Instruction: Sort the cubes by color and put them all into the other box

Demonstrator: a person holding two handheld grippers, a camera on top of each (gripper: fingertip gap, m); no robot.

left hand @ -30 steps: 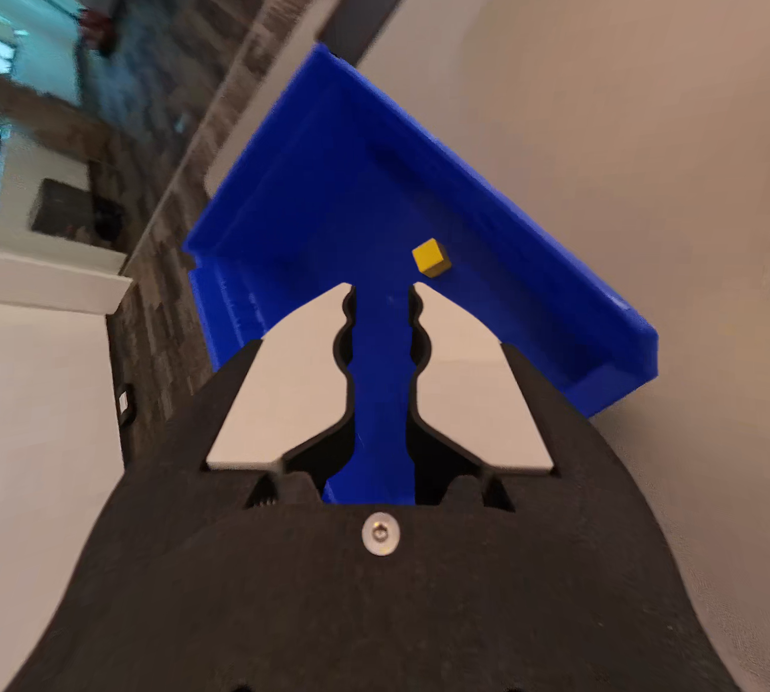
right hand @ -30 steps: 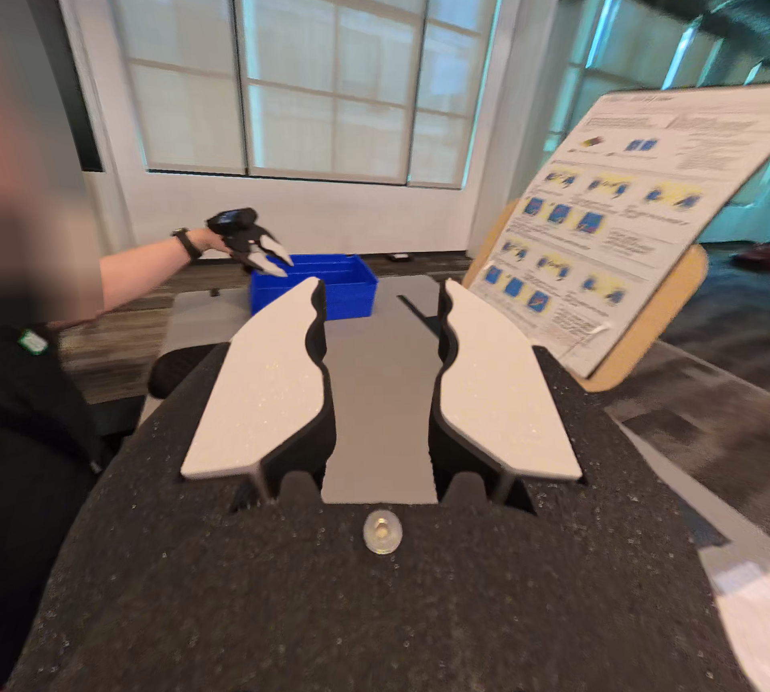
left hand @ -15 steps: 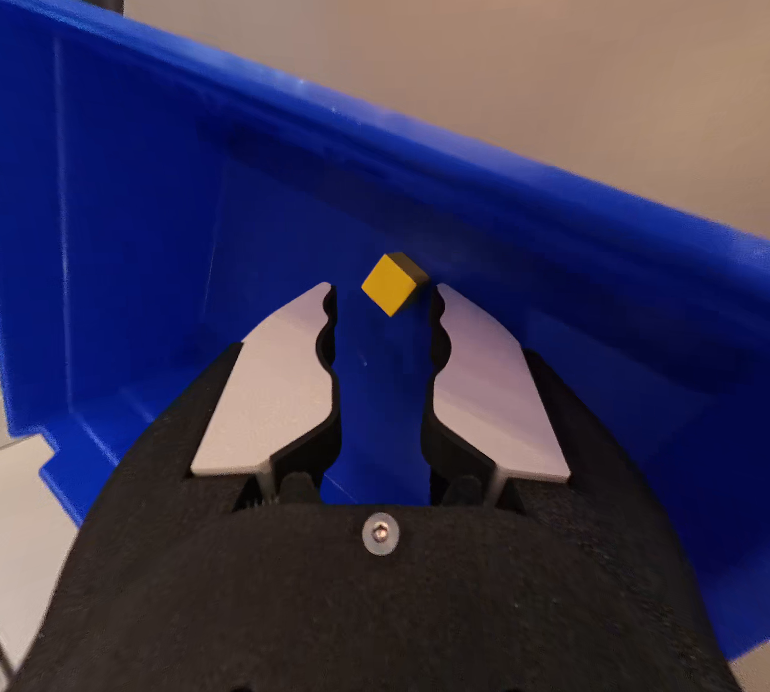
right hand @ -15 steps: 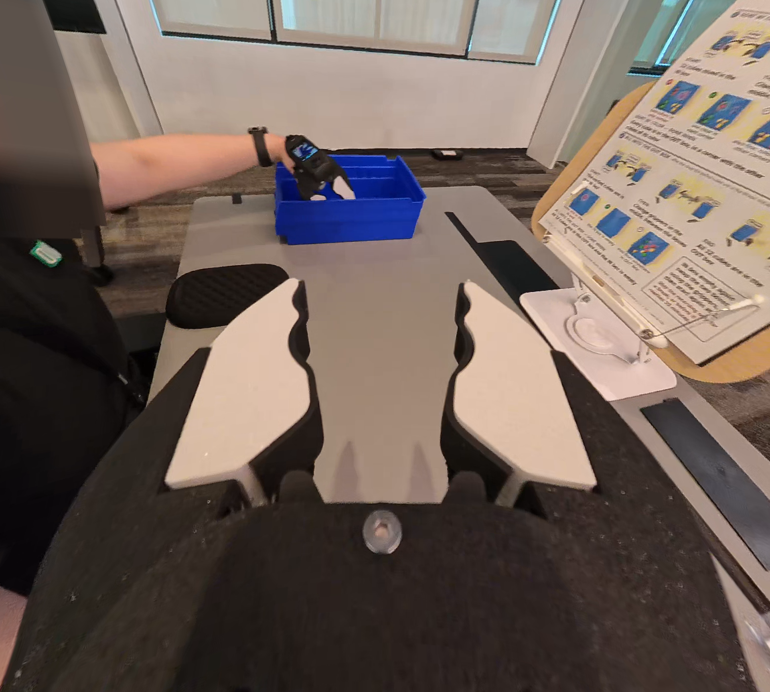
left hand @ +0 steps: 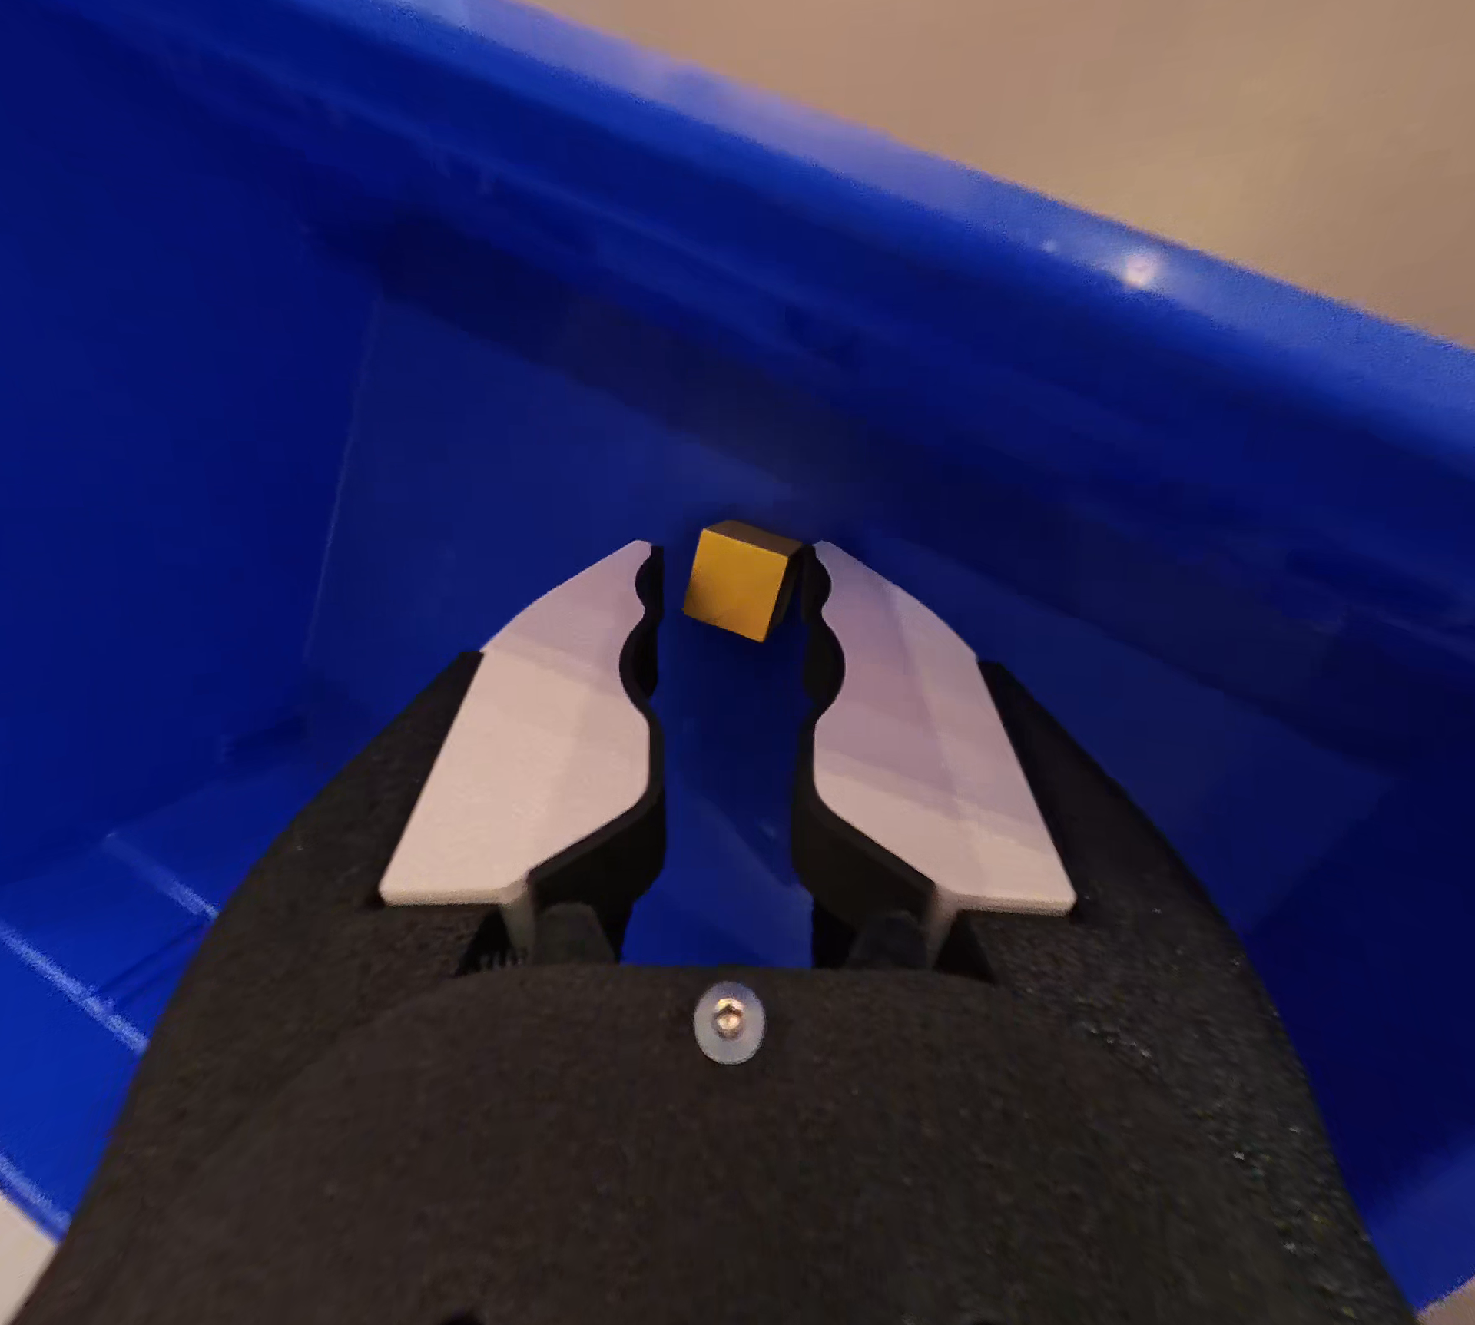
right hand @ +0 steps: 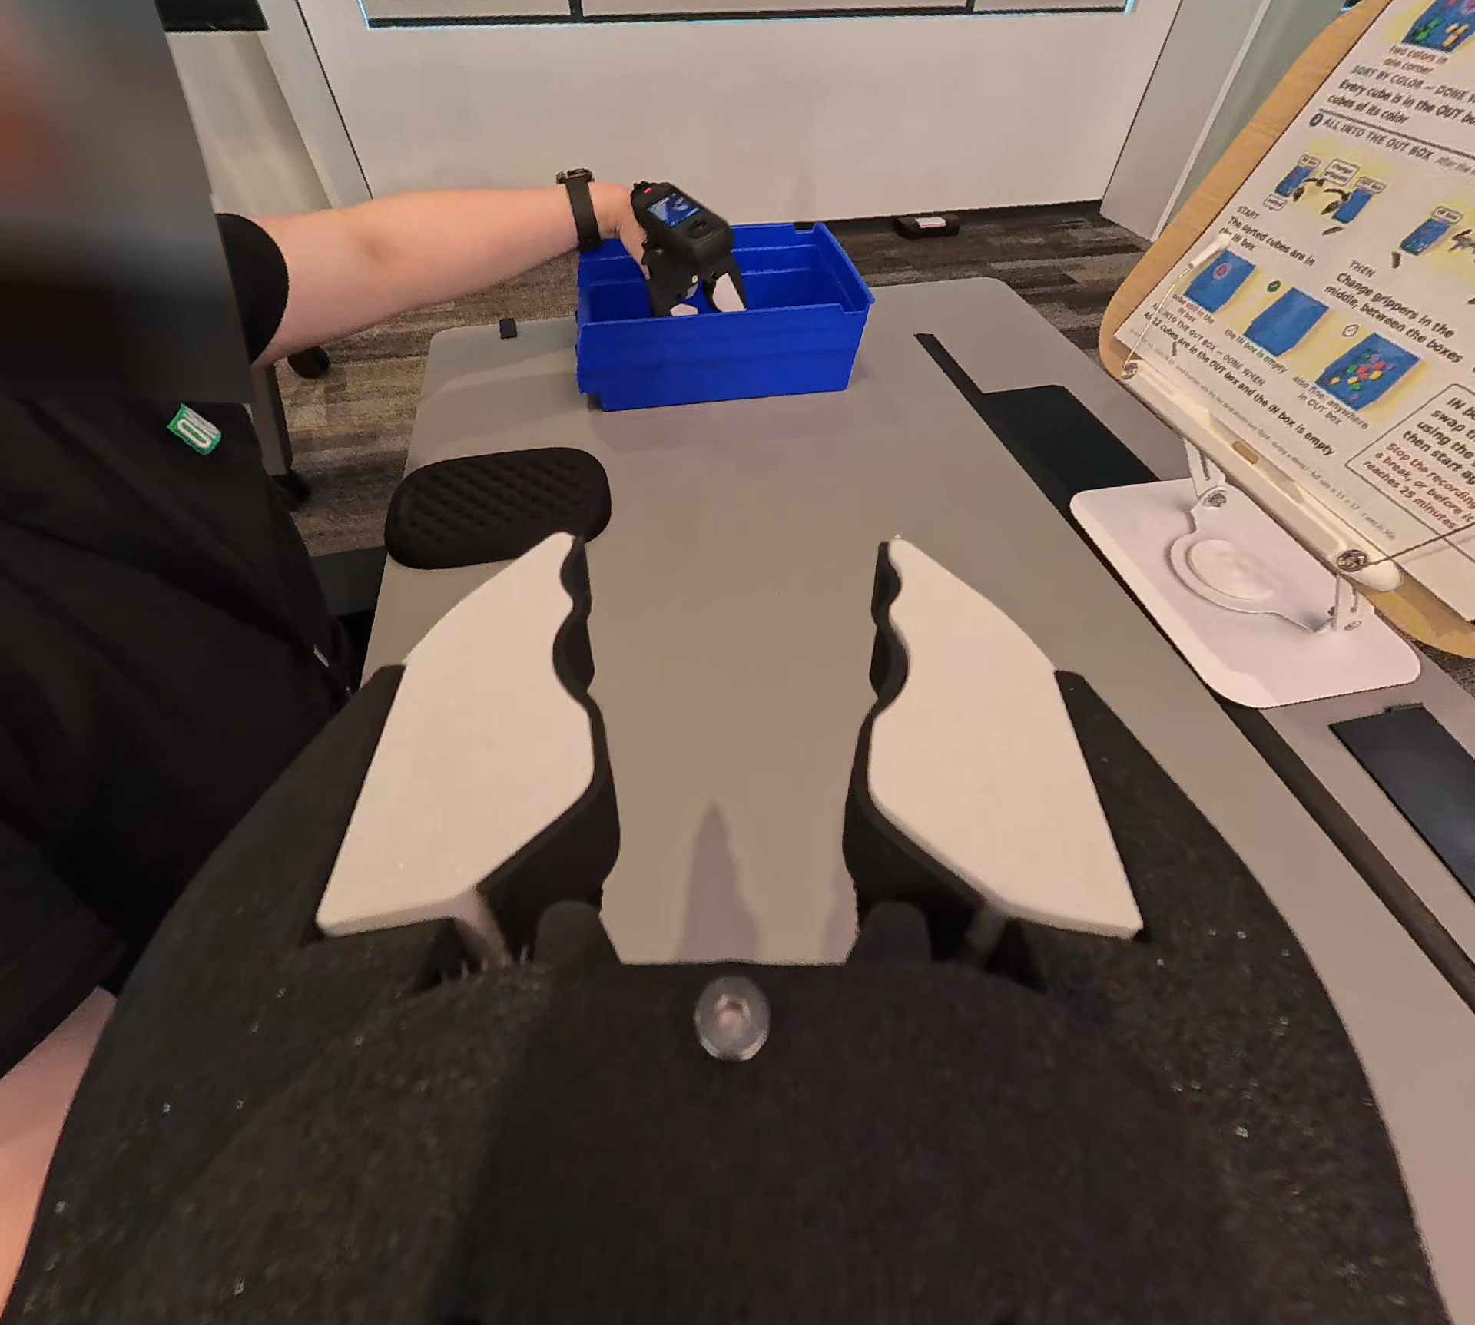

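Printed writing stood on a large white instruction sheet with small blue and yellow pictures (right hand: 1357,233), propped on a round wooden board at the right of the grey bench (right hand: 758,489). A small green and white badge (right hand: 194,431) on the person's black shirt bore a mark too small to read.

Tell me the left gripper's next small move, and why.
Probably close the left gripper on the yellow cube. The cube sits between its open fingertips on the floor of the blue box, near the wall, so squeezing should grip it.
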